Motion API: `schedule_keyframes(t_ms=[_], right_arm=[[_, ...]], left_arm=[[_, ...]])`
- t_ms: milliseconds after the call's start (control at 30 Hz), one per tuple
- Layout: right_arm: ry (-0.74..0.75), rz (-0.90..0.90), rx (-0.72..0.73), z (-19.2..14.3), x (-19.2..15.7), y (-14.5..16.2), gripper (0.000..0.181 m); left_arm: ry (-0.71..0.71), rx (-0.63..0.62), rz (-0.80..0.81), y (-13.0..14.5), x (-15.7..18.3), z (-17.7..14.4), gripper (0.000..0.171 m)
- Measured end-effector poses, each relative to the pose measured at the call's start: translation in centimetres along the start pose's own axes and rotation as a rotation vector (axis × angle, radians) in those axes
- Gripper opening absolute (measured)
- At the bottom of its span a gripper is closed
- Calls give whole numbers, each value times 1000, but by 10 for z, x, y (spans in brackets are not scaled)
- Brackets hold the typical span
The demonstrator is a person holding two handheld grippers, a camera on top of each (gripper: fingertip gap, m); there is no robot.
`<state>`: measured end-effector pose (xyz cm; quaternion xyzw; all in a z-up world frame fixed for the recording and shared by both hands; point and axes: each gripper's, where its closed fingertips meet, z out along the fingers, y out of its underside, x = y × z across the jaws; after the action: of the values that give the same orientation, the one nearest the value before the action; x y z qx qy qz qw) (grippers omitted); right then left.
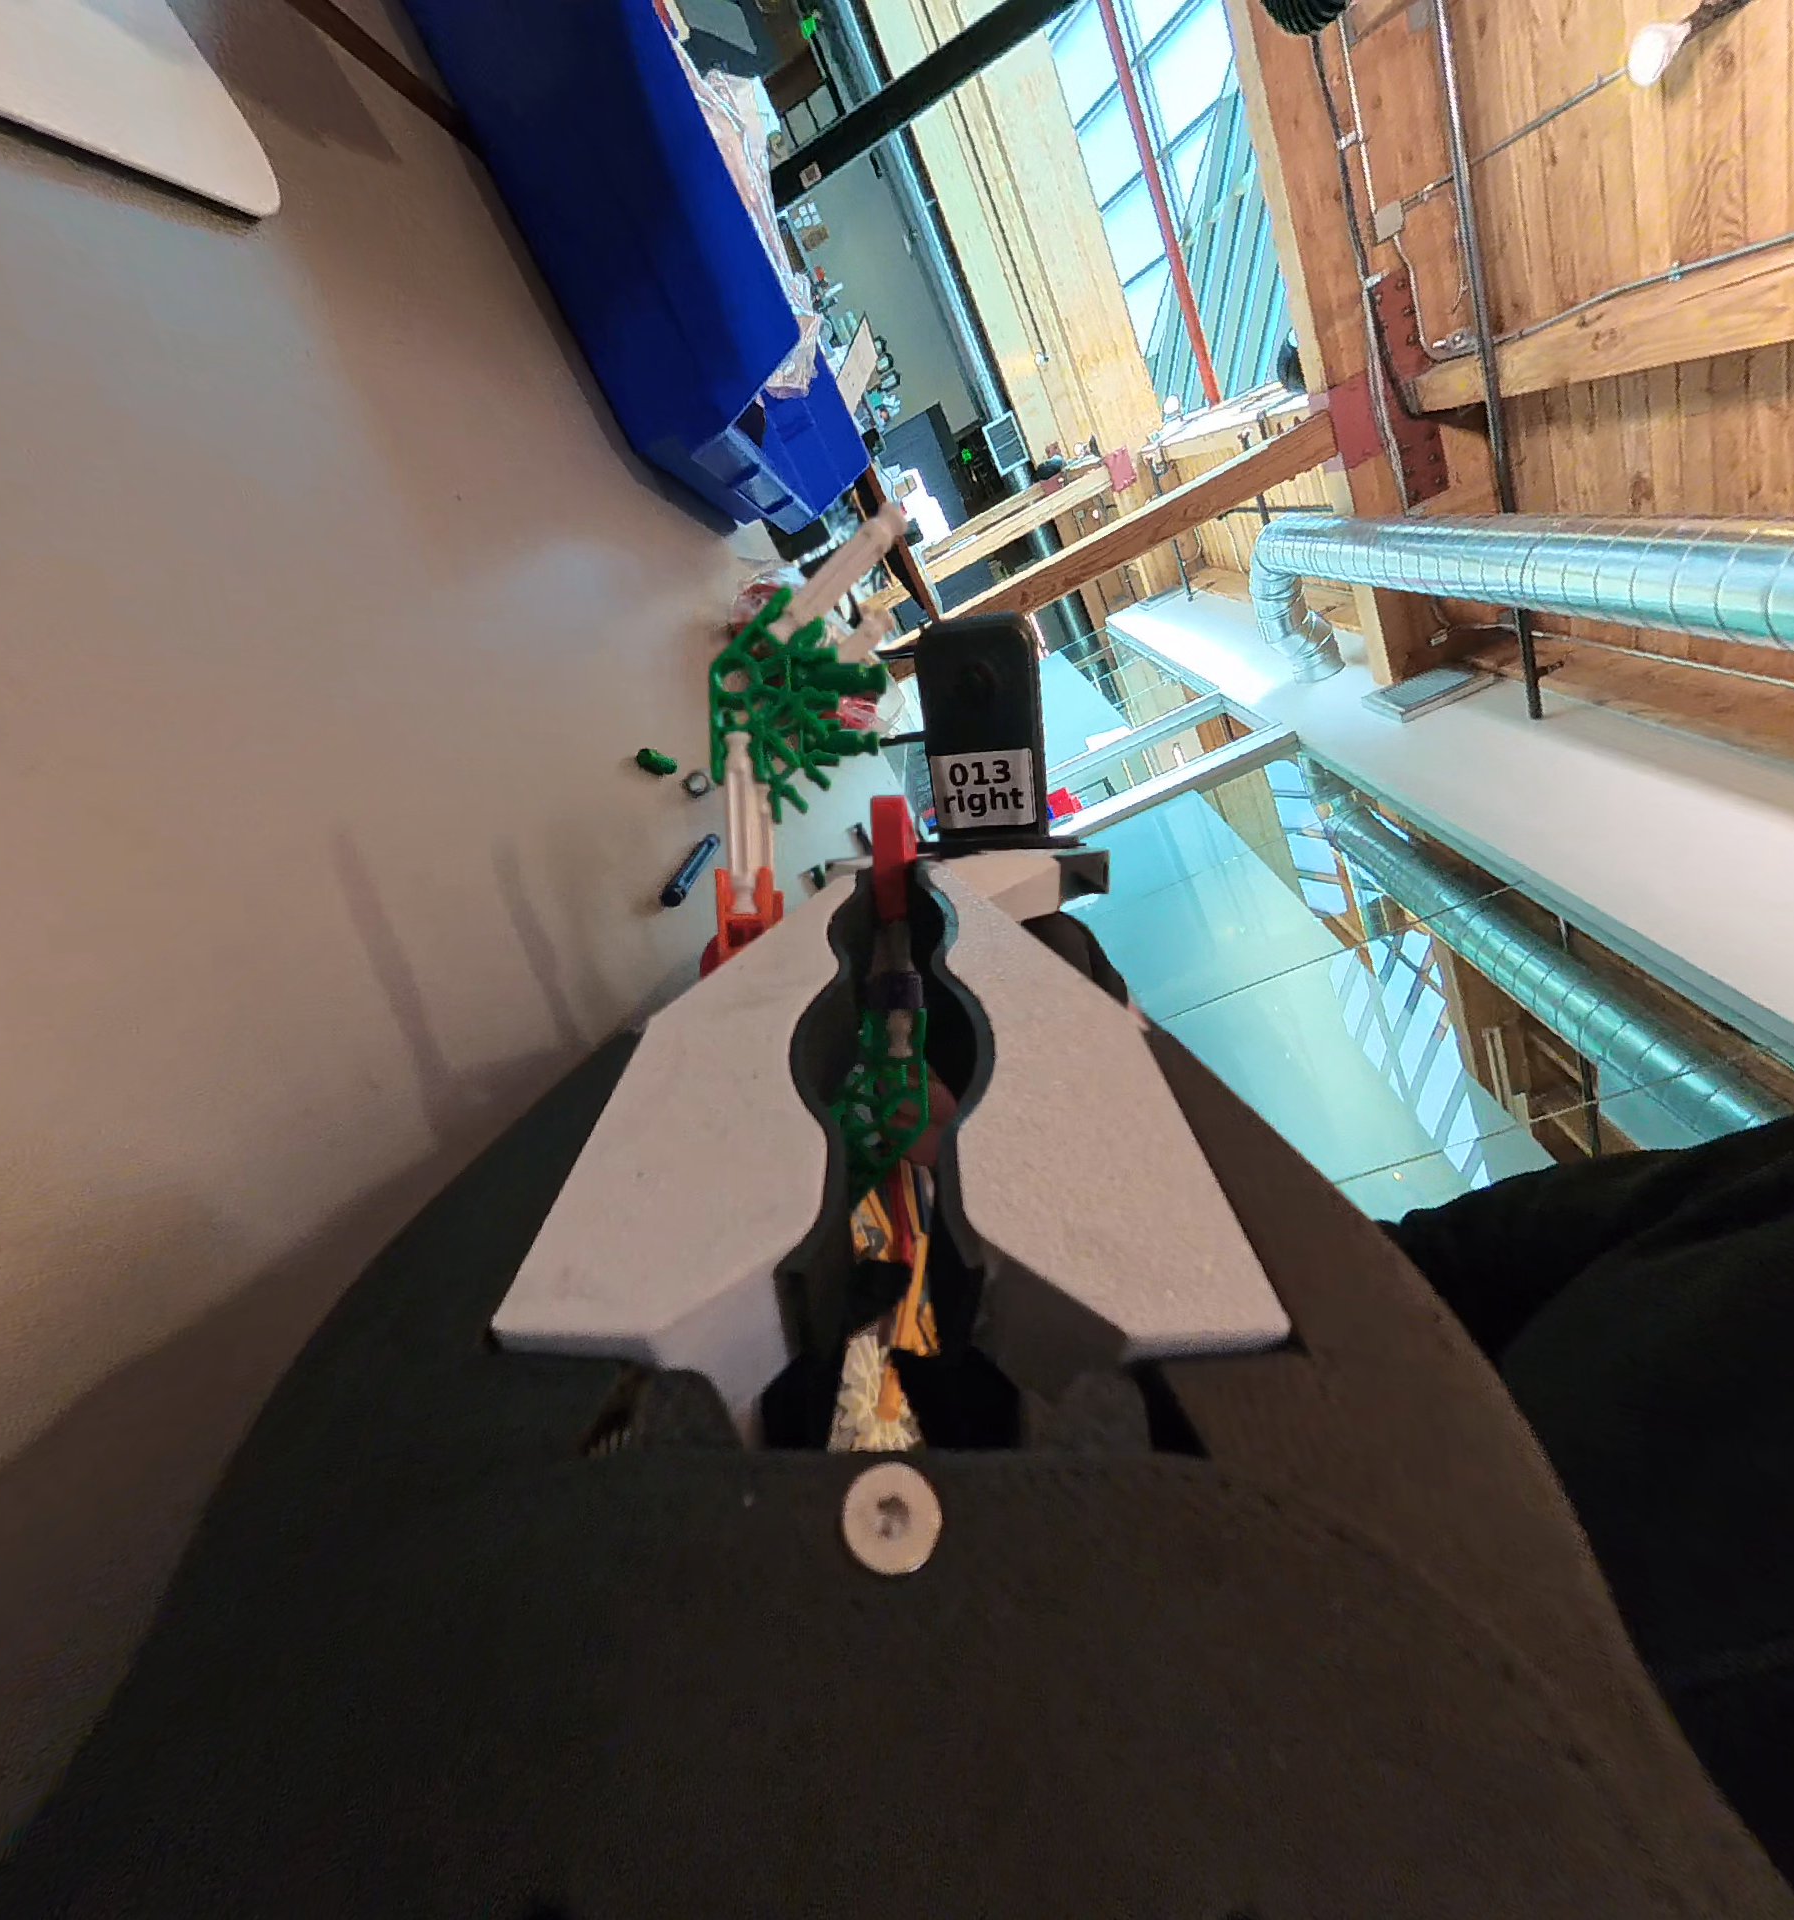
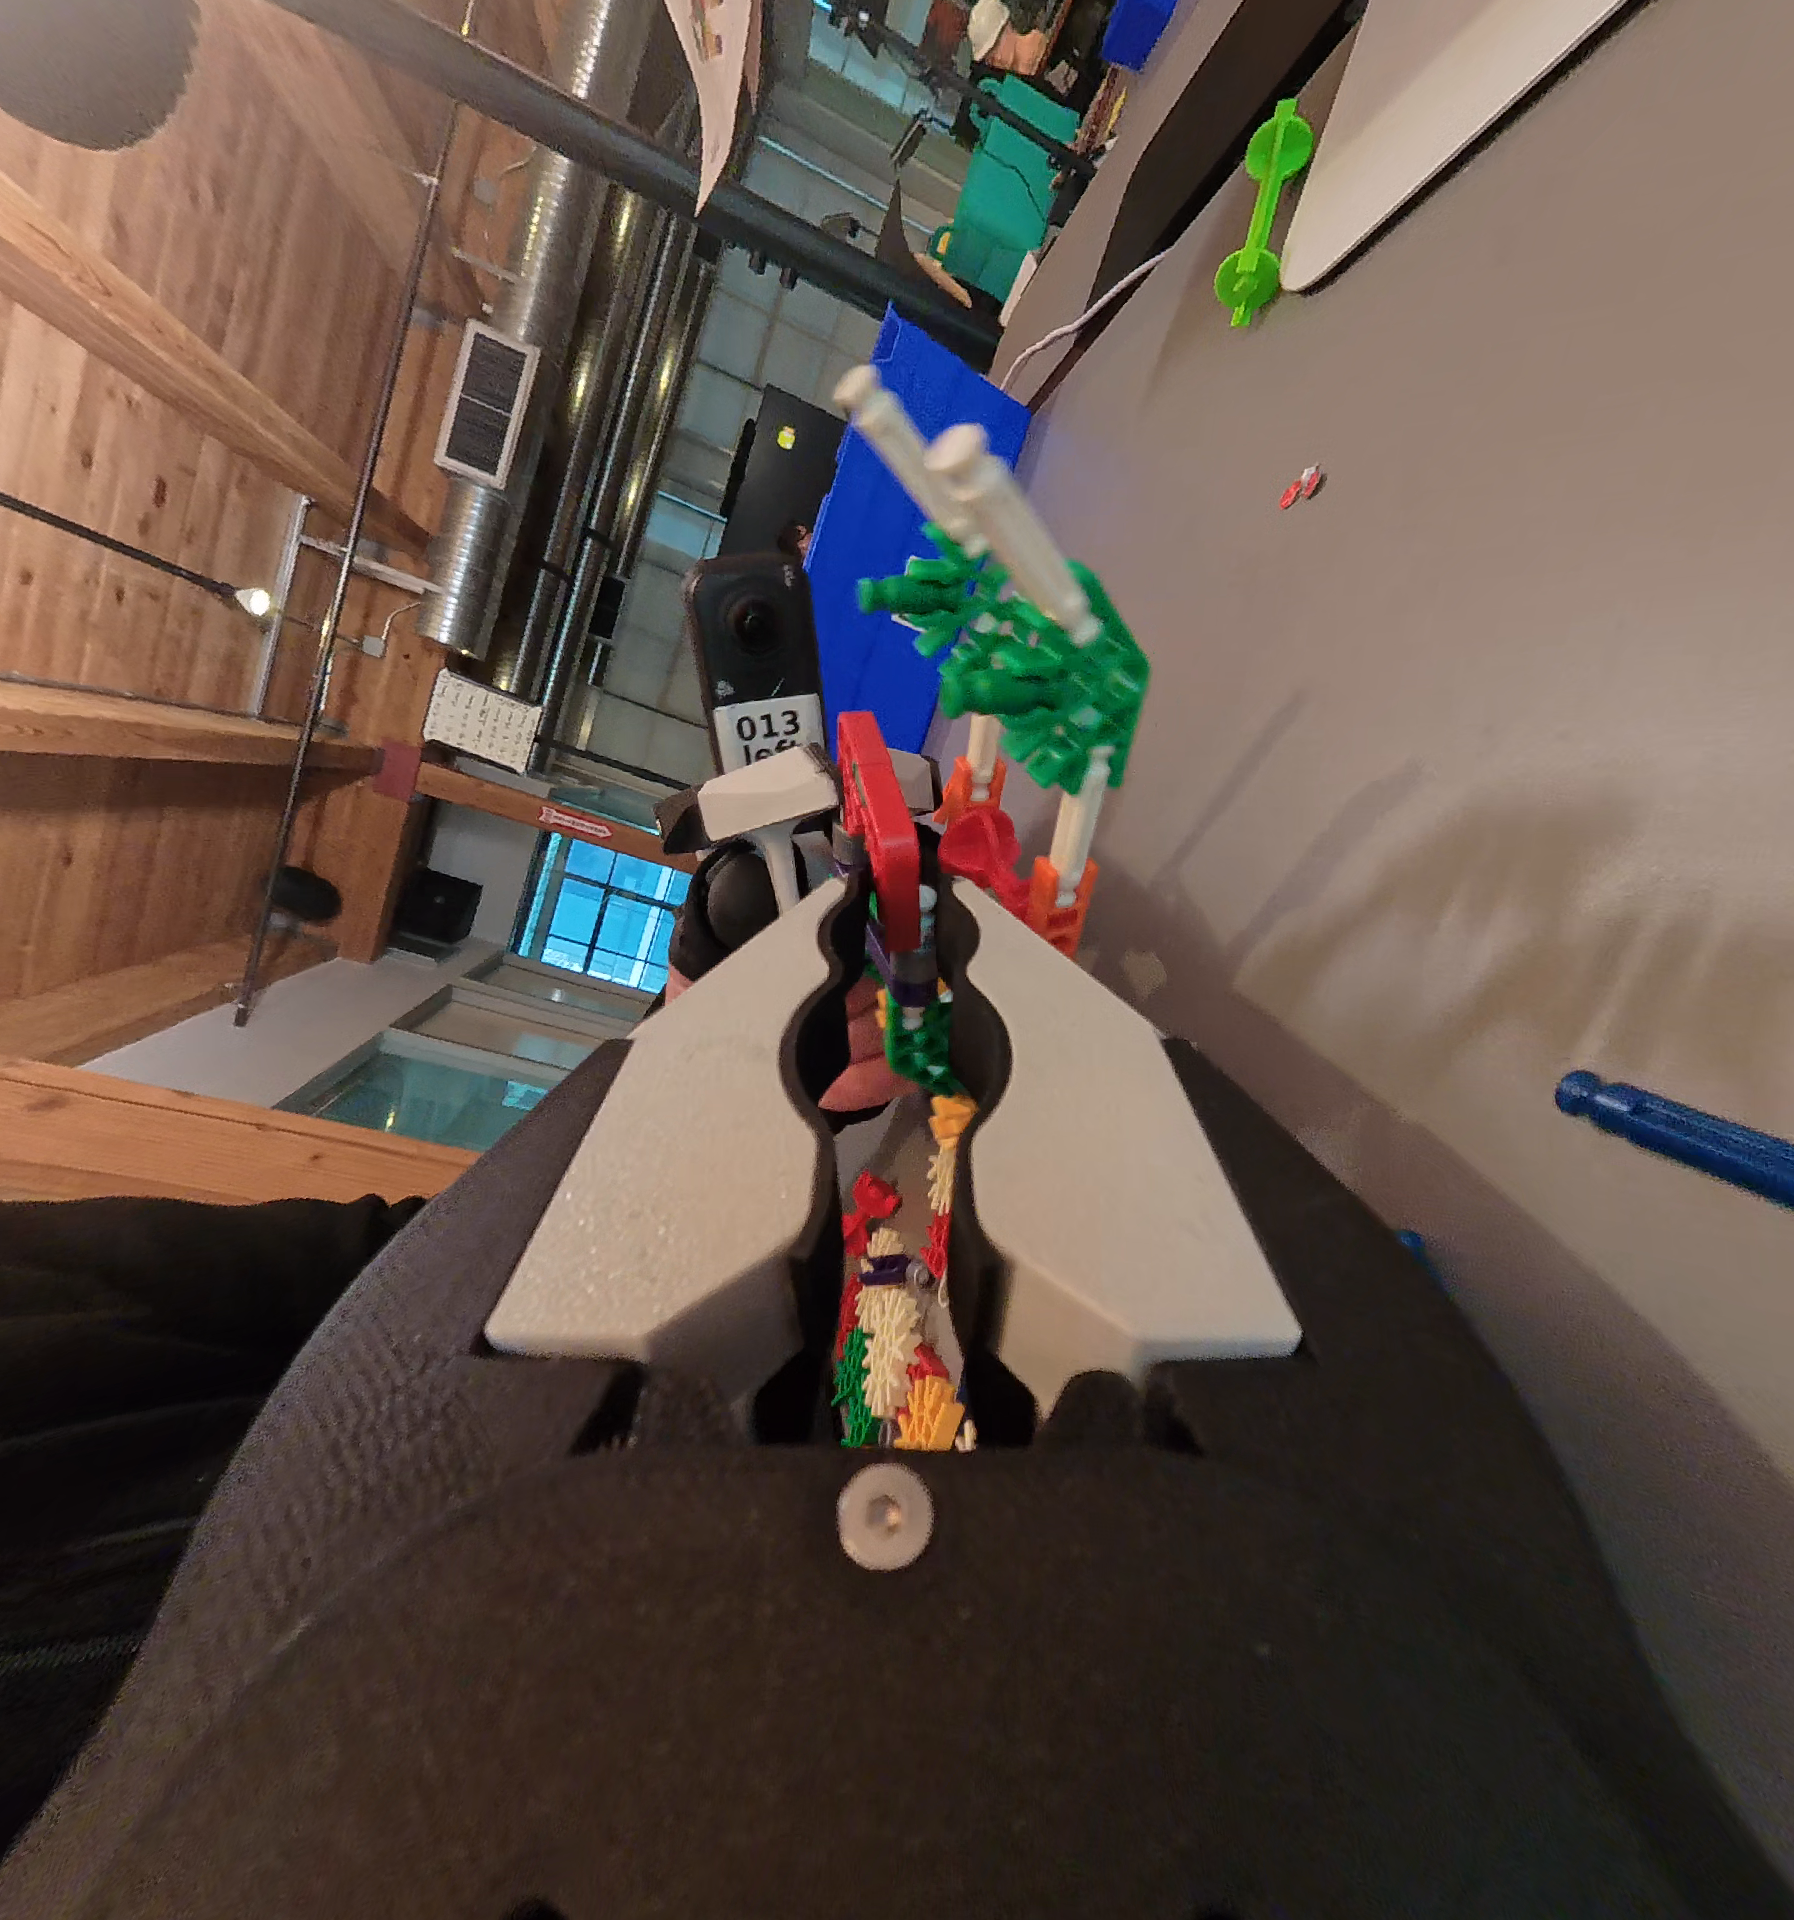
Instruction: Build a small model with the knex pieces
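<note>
Left wrist view shows a blue plastic bin (image 1: 644, 260) standing at the far end of the surface (image 1: 301, 623), with clear plastic bags showing above its rim; what the bags hold cannot be told. The right wrist view shows the same bin (image 2: 872, 561) behind the toy model.

The surface is pale grey and smooth. On it stands a construction-toy model (image 1: 779, 727) of green connectors, white rods and orange connectors at its base (image 2: 1038, 707). Near it lie a small green piece (image 1: 656, 762), a small grey ring (image 1: 695, 784) and a blue rod (image 1: 689, 871). A light green rod-and-wheel piece (image 2: 1262, 213) lies farther off beside a white board (image 2: 1444, 125), and a tiny red piece (image 2: 1300, 488) lies apart. More connectors, white, yellow, red and green, show through the gap between the fingers in both views. The room has wooden walls and beams, silver ventilation ducts (image 1: 1599, 582) and large windows.

The left gripper (image 1: 898, 894) has its jaws drawn narrow, pinching a red connector (image 1: 891, 844) at the tips. The right gripper (image 2: 898, 914) likewise has its jaws nearly closed on the same red connector (image 2: 877, 831), which has a purple and grey piece below it. The two grippers face each other, tips almost touching, held just beside the model and above the surface. A dark sleeve (image 1: 1651, 1351) shows at the edge.
</note>
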<state>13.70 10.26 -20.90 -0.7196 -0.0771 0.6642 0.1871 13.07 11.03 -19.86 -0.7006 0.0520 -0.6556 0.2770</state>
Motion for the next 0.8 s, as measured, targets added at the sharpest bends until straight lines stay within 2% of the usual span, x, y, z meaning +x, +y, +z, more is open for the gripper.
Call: schedule_keyframes(t_ms=[233,600,800], right_arm=[[-131,130,29,-10,-1,-3,9],[-134,-33,14,-12,-15,-11,5],[-84,-46,-6,-5,-8,-12,3]], left_arm=[[38,19,-50,0,1,3,3],[140,37,-110,-9,12,6,4],[102,29,-111,-11,1,3,3]])
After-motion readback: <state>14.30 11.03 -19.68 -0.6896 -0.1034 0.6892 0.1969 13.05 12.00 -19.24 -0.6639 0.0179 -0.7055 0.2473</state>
